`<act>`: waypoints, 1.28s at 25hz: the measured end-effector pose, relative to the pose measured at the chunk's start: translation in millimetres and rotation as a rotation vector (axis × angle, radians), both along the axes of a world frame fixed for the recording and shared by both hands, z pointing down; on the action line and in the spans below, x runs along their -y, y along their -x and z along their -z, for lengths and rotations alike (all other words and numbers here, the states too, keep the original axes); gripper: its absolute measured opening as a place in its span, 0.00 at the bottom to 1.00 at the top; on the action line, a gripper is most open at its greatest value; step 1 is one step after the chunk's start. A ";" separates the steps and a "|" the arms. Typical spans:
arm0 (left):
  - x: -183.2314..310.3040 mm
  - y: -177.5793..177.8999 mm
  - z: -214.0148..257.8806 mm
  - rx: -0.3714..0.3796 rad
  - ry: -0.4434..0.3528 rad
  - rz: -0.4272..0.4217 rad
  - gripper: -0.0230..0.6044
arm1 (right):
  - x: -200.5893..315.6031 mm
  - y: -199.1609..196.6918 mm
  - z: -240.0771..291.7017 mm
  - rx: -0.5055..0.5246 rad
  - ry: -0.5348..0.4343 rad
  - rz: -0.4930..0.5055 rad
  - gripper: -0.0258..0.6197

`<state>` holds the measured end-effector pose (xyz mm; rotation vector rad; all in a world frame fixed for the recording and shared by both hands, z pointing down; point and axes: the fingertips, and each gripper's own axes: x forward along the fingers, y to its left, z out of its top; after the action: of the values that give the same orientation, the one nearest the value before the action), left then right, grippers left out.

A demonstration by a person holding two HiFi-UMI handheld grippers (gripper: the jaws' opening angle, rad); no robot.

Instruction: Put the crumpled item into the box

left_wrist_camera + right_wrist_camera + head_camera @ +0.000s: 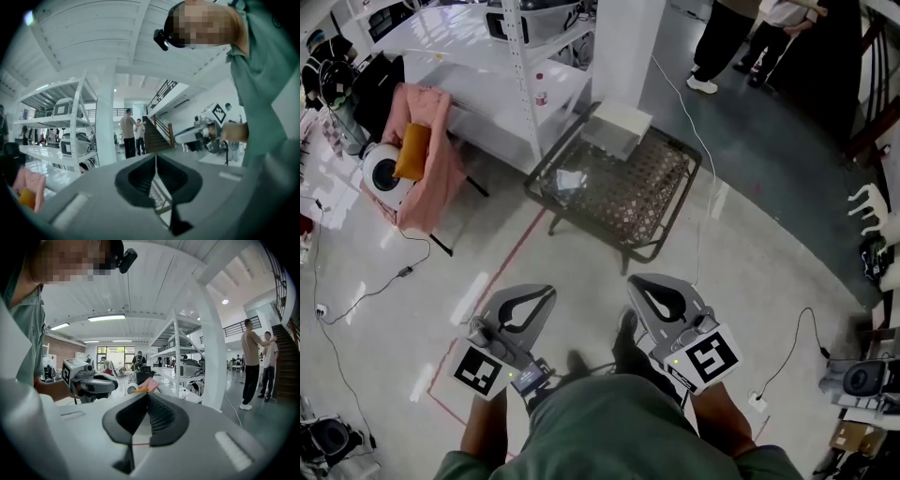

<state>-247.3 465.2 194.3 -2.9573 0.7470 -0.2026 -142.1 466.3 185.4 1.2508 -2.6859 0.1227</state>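
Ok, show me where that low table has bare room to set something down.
Free: the right and near part of the table, between the box and the near rim. Taken: the far edge by the box, the left by the crumpled item.

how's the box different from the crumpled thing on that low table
The box is the bigger, a blocky shape with flat faces; the crumpled item is small, low and irregular. The box stands at the far edge of the table, by the white pillar; the crumpled item lies nearer its left corner. Both are pale, rest on that table, and lie apart.
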 end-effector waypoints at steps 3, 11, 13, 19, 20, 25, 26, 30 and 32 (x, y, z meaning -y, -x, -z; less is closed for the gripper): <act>17.6 -19.5 4.3 -0.006 -0.005 0.037 0.06 | 23.5 -14.6 4.5 0.006 -0.015 0.041 0.05; 73.0 -95.8 5.9 0.020 -0.004 0.091 0.06 | 85.3 -84.1 2.9 0.003 -0.008 0.131 0.05; 84.8 -111.3 2.6 0.027 0.004 0.106 0.06 | 98.5 -98.9 2.8 0.007 -0.011 0.148 0.05; 112.7 -149.5 2.7 0.054 0.005 0.144 0.06 | 127.9 -138.8 2.4 0.029 -0.013 0.184 0.05; 117.1 -153.7 2.8 0.059 0.003 0.149 0.06 | 132.4 -144.4 1.0 0.031 -0.011 0.186 0.05; 144.0 -164.2 -0.2 0.071 0.021 0.153 0.06 | 160.2 -161.6 -5.4 0.046 0.007 0.172 0.05; 150.7 -164.9 -1.9 0.075 0.026 0.147 0.06 | 165.7 -162.7 -6.7 0.047 0.012 0.168 0.05; 183.9 -168.0 -10.3 0.070 0.044 0.112 0.06 | 193.3 -166.8 -13.2 0.031 0.022 0.130 0.05; 203.5 -171.2 -14.2 0.070 0.049 0.081 0.06 | 209.2 -167.8 -10.1 0.034 0.014 0.102 0.05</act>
<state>-76.1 261.7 208.4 -2.9499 0.8661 -0.3330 25.7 257.1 195.5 1.1156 -2.7657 0.1502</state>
